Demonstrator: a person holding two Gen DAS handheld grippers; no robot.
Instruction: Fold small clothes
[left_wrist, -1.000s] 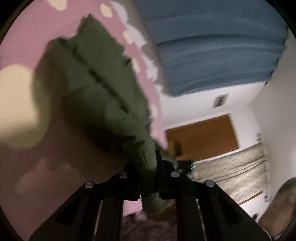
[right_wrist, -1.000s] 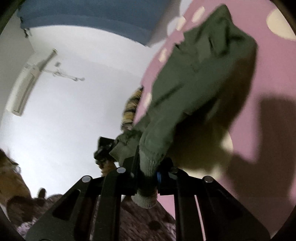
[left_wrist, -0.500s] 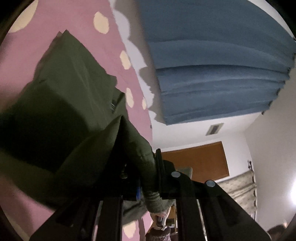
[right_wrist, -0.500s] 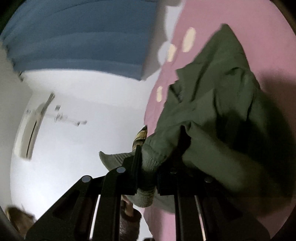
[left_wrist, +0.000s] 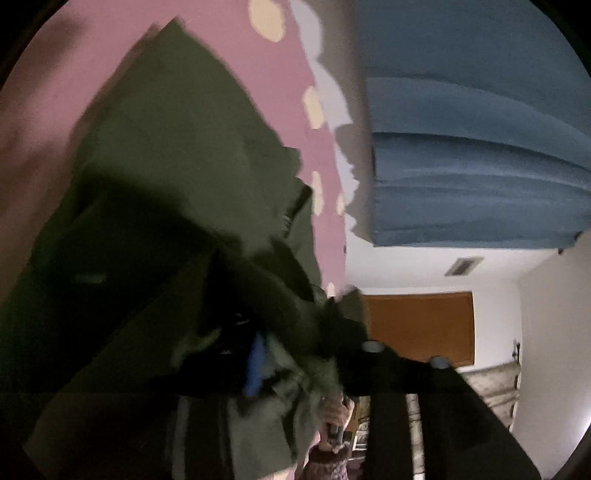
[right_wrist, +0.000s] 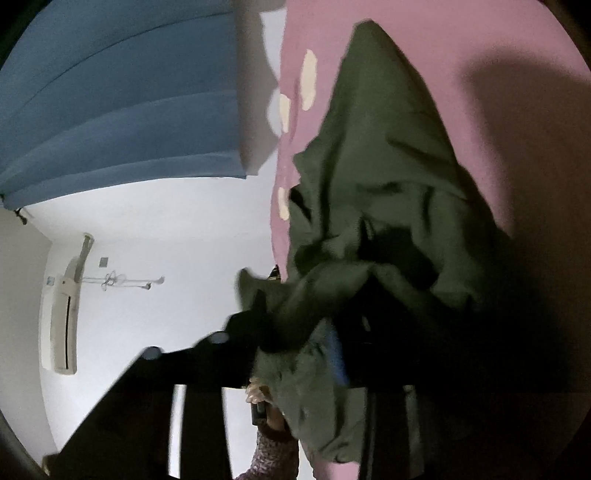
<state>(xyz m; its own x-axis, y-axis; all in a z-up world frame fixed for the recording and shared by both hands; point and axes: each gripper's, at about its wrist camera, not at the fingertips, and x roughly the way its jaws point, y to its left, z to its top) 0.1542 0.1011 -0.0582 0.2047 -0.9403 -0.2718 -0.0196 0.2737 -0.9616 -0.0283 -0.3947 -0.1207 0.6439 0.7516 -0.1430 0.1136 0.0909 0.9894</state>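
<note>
A dark olive-green garment (left_wrist: 177, 192) lies partly on a pink sheet with cream dots (left_wrist: 236, 48) and fills most of the left wrist view. My left gripper (left_wrist: 295, 343) is shut on a ribbed end of the garment, with cloth bunched over its fingers. In the right wrist view the same garment (right_wrist: 384, 173) drapes over the pink sheet (right_wrist: 461, 44). My right gripper (right_wrist: 314, 332) is shut on another ribbed end of it. Both views are blurred and the fingers are largely hidden by cloth.
A blue curtain (left_wrist: 472, 140) hangs past the sheet's edge and also shows in the right wrist view (right_wrist: 118, 99). A brown door (left_wrist: 417, 328) is on the white wall. A wall air conditioner (right_wrist: 64, 306) shows. A hand (right_wrist: 258, 395) in a knitted sleeve is low between the grippers.
Both grippers have moved forward and down over the garment, carrying its held ends across the body. The cloth now bunches and covers more of both views.
</note>
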